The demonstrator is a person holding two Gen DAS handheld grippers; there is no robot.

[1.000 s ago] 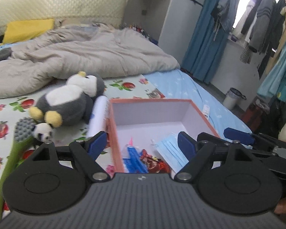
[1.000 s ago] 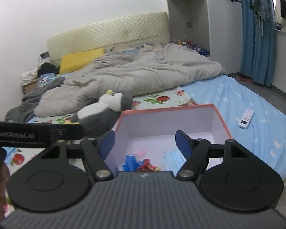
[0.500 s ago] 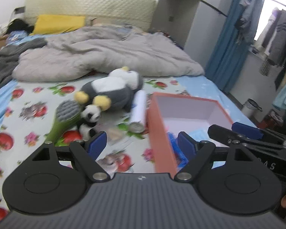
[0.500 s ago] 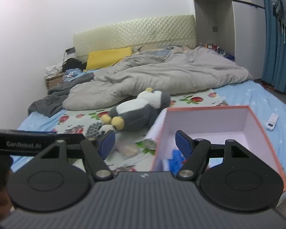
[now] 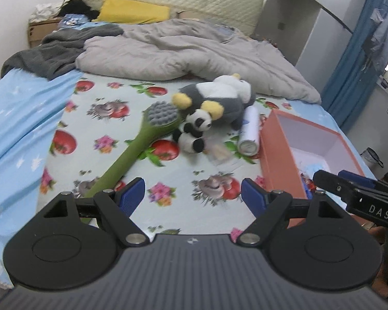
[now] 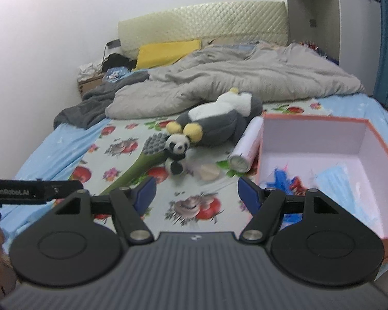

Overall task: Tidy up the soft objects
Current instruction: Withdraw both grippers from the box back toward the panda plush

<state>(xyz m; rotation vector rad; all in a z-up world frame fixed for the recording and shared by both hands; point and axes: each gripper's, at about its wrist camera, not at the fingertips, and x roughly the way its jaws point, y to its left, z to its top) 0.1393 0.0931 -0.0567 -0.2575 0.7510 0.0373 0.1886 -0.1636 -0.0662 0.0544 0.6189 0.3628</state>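
- Both views have swung left since a second ago: the orange box [image 6: 323,165] filled the centre of each then, now it sits at the right edge and the toy pile is ahead.
- Left gripper [image 5: 192,193] – jaws spread wide, nothing between them, hovering above the floral sheet [image 5: 103,118]. Right gripper [image 6: 195,190] likewise agape and empty, well short of the toys.
- Soft targets lie on the sheet: small panda plush [image 5: 194,131] touching the penguin plush [image 5: 219,98] behind it, beside the head of the green brush [image 5: 144,139].
- White can [image 6: 243,144] lies between plushes and box wall.
- Box holds a blue mask [image 6: 338,178] plus small blue/red bits.
- Read: drop-off looks done, rig is turning to the next pick – panda is nearest.
- Risk: brush head touches the panda; may snag.
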